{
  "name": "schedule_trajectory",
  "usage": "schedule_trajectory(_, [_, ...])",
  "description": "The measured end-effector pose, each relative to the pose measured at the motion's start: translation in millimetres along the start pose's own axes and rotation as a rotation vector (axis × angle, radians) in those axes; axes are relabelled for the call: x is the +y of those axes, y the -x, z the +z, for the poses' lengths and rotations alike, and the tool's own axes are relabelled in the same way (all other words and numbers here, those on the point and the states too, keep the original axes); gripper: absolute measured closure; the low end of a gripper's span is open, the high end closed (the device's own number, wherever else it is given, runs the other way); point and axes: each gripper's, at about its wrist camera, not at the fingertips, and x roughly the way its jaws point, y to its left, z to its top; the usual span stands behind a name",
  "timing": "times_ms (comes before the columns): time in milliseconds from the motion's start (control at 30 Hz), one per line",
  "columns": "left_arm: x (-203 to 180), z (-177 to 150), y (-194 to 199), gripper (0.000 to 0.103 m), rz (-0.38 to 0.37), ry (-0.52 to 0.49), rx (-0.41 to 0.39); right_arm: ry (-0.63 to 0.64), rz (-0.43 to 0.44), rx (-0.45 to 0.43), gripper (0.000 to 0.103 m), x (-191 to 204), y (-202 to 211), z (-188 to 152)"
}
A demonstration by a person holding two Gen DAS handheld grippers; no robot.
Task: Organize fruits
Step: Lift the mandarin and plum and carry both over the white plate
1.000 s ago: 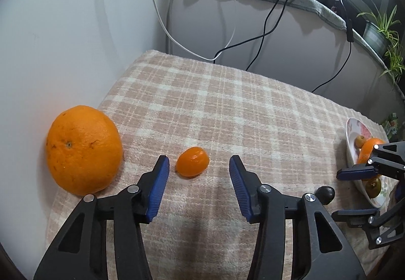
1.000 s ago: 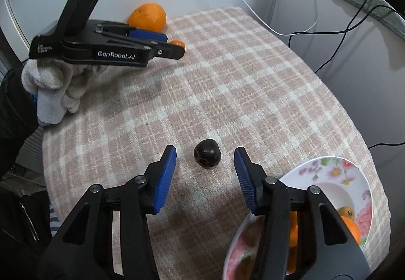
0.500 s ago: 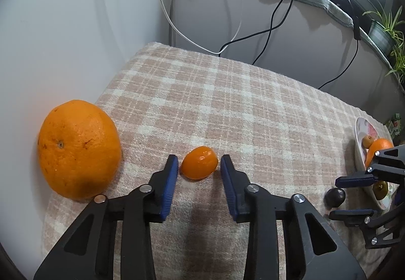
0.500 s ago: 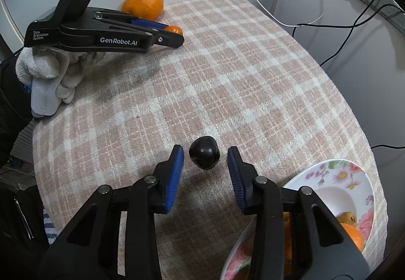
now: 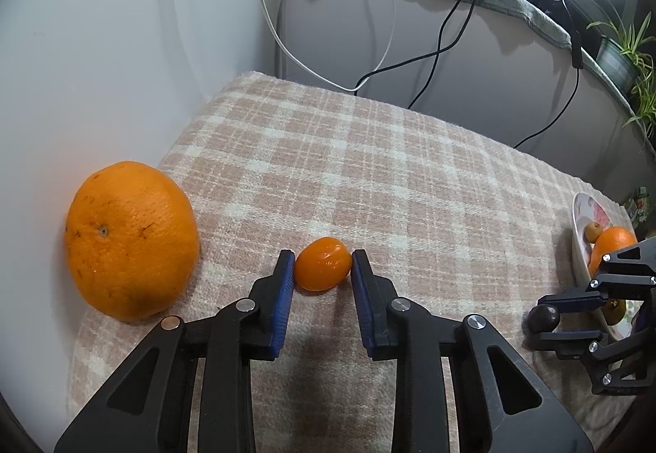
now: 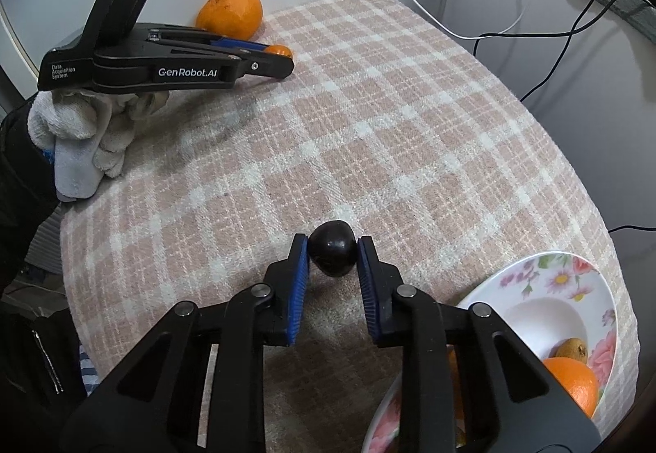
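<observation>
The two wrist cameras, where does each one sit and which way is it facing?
Left wrist: on the left tongs, angled down the checked cloth at a small orange fruit the pads are closing on, a large orange beside; right tongs at far right.
Right wrist: on the right tongs, looking down at a dark fruit in its pads, near the floral plate; gloved hand shows.
Shared: cloth, both fruits, orange, plate.

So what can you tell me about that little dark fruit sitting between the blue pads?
The dark fruit is small, rounded and nearly black, with a smooth, glossy skin, perhaps a plum. It rests on the checked pink tablecloth, near the flowered plate. The right gripper is shut on it, one blue pad pressing each side. It shows too in the left view, clamped beside the plate.
</observation>
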Motion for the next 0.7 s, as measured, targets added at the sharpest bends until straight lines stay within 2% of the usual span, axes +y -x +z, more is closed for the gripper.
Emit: schedule_trajectory(700, [-37.5,0.2,36.6,0.077,-0.082,-0.042,-0.066,-0.078,-0.013,-0.128,0.078,-8.7,71.9,-29.5])
